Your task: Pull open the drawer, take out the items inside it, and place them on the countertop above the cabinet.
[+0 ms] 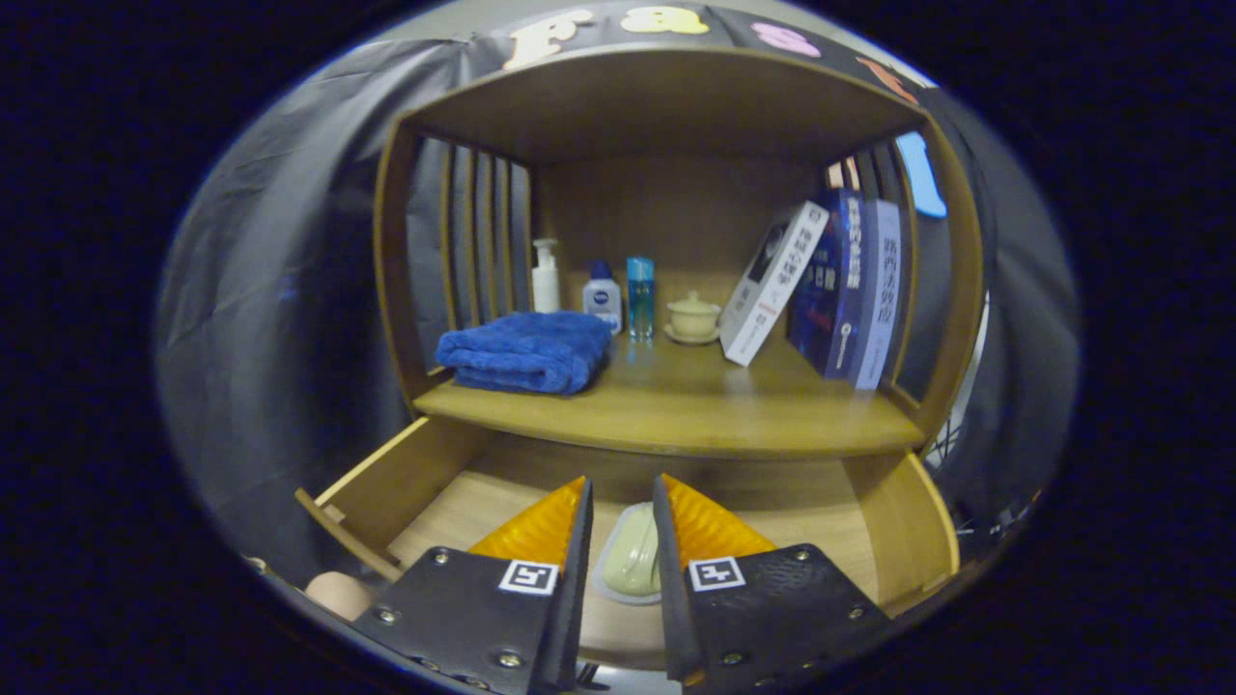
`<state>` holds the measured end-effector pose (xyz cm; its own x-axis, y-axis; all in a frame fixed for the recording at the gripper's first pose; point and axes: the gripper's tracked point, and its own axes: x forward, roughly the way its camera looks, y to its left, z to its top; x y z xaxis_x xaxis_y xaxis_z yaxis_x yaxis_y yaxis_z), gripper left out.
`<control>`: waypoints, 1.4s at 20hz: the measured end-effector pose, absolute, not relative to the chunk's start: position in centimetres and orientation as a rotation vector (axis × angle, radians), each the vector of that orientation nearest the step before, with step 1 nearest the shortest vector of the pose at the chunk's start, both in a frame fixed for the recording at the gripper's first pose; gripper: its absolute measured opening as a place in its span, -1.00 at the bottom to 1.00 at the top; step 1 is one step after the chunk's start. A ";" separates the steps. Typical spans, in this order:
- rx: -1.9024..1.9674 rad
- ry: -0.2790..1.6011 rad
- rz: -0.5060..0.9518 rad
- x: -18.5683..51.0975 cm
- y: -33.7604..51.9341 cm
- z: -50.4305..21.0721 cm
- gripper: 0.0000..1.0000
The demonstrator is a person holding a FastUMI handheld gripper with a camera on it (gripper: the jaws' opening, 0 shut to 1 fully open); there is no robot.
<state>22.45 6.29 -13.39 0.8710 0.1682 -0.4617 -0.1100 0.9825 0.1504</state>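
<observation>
- The wooden drawer (898,541) under the cabinet is pulled open, and a pale green oval soap bar on a clear shallow dish (632,558) lies on its floor.
- The gripper (620,526) hangs above the open drawer with its fingers a narrow gap apart; the soap shows in that gap, below and slightly ahead of the tips.
- The fingers (546,529) do not press on the soap; whether either one touches it cannot be told, since they hide its sides.
- The soap's long axis runs roughly along the fingers' forward direction, so they stand on either side of its shorter width.
- Judgement: the next move turns on going straight down, with little sideways correction, and closing across that width.
- The wooden counter (676,405) above the drawer is beyond and higher than the fingers, with bare space in the middle between a folded blue towel (526,352) and leaning books (840,290).
</observation>
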 end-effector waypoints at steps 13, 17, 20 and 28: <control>0.176 0.904 0.139 24.0 6.0 -23.1 -0.30; 0.138 0.953 0.139 24.3 6.1 -25.1 -0.46; 0.100 0.940 0.149 24.2 5.9 -24.4 -0.54; 0.123 0.792 0.185 25.0 6.3 -21.9 -0.69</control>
